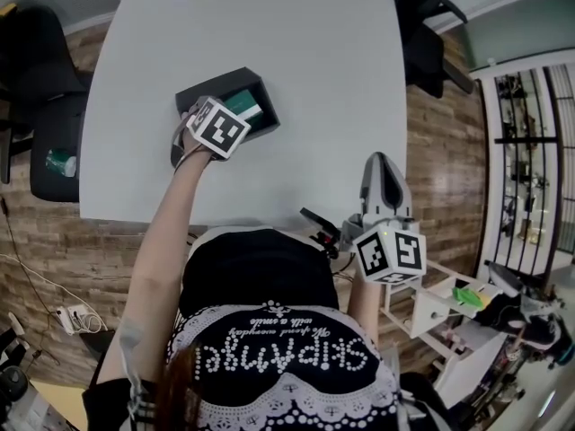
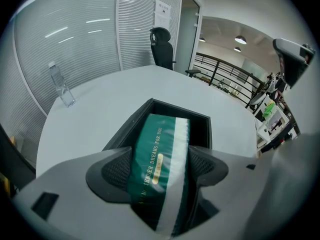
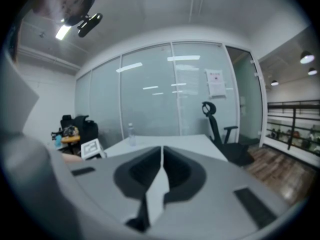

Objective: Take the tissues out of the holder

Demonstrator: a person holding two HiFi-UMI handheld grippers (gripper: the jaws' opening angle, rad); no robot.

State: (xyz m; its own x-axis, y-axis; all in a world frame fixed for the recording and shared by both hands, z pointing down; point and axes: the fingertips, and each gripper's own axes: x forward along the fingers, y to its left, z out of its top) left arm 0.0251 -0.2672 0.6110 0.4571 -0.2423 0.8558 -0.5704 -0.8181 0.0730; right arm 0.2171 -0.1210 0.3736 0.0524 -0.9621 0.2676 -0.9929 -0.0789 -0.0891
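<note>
- Our left gripper (image 2: pixel 159 170) clamps the tissue pack (image 2: pixel 161 134), whose long axis runs toward 12 o'clock inside the holder (image 2: pixel 128 129).
- Our right gripper (image 3: pixel 161 168), jaws together, hangs at 5 o'clock.

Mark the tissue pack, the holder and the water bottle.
tissue pack (image 2: pixel 156 166), left gripper view, green top face.
holder (image 2: pixel 181 109), left gripper view, far rim.
water bottle (image 2: pixel 63 90), left gripper view, clear body.
</note>
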